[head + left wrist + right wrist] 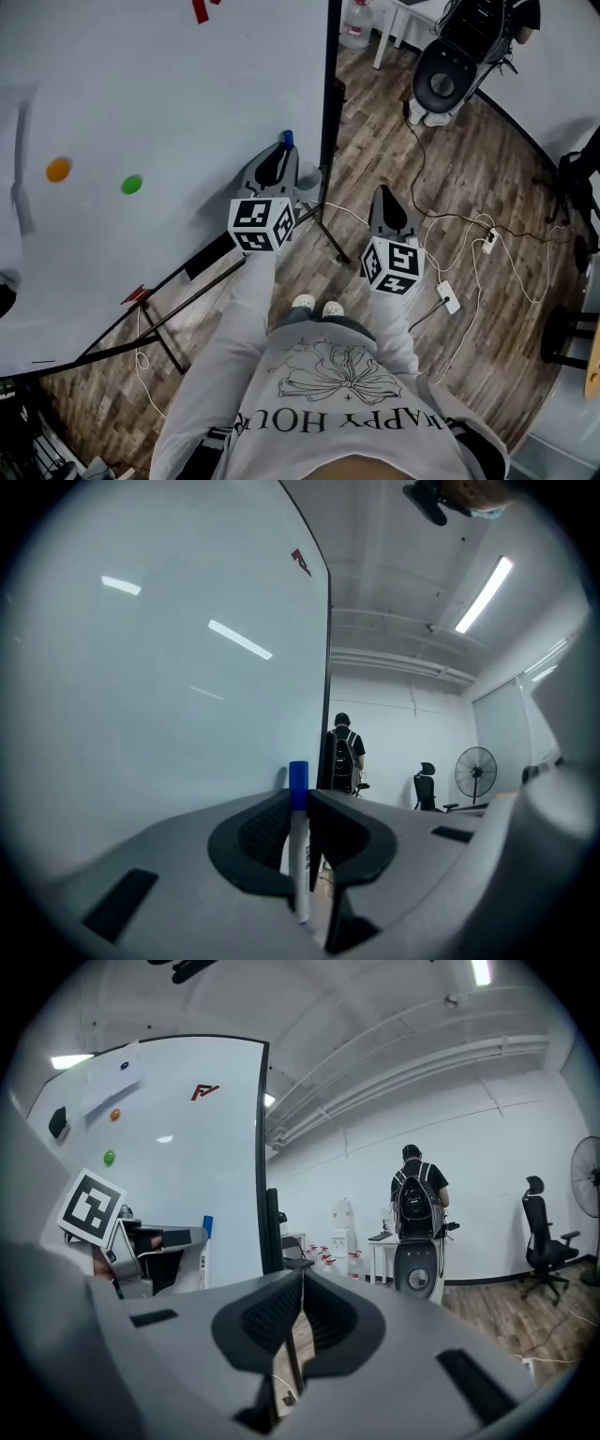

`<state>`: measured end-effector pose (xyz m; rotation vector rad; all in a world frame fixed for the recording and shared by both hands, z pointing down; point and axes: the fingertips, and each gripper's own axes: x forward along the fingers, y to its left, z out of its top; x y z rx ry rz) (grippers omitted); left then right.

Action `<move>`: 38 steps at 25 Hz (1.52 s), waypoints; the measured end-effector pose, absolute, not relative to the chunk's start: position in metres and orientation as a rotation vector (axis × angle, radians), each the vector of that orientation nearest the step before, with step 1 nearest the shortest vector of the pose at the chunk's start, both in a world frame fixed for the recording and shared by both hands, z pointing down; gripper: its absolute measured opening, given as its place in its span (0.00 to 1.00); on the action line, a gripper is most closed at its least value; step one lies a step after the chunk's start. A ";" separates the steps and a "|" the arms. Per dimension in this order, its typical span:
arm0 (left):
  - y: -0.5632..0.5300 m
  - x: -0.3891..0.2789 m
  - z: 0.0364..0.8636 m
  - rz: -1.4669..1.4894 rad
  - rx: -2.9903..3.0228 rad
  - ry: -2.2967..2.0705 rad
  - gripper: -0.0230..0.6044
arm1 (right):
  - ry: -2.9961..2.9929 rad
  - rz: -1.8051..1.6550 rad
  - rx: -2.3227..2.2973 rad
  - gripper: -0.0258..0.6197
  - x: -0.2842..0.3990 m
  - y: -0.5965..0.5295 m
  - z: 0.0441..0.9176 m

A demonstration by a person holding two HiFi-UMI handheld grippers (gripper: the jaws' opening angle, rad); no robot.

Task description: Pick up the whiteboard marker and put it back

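Observation:
A white whiteboard marker (299, 841) with a blue cap stands upright between the jaws of my left gripper (302, 817), which is shut on it. In the head view the left gripper (278, 167) is raised close to the right edge of the whiteboard (141, 112), and the marker's blue cap (288, 139) pokes out past the jaws. The right gripper view shows the marker (204, 1252) held upright beside the board. My right gripper (300, 1312) is shut with nothing between its jaws; it hovers over the floor to the right of the left one (389, 217).
The whiteboard's tray rail (202, 255) and stand legs (328, 230) run below the left gripper. Orange (58, 169) and green (131, 185) magnets sit on the board. Cables and a power strip (448, 296) lie on the wooden floor. A person with a backpack (417, 1206) stands far off.

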<state>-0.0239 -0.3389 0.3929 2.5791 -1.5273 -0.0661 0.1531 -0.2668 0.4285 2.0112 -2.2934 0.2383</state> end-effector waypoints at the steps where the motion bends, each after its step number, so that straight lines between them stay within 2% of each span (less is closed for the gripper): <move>1: -0.341 -0.021 0.394 -0.070 2.588 -1.520 0.12 | -2.289 0.239 2.015 0.05 0.155 -0.267 0.429; 9: -0.347 0.001 0.421 -0.019 2.630 -1.470 0.12 | -2.247 0.255 2.048 0.05 0.168 -0.262 0.435; 24: -0.350 0.014 0.506 0.303 2.535 -1.459 0.12 | -2.205 0.289 2.053 0.05 0.179 -0.263 0.448; 31: -0.347 0.015 0.502 0.330 2.548 -1.473 0.12 | -2.224 0.287 2.032 0.05 0.176 -0.264 0.447; 38: -0.334 0.011 0.464 0.246 2.576 -1.515 0.12 | -2.263 0.262 2.004 0.05 0.168 -0.265 0.440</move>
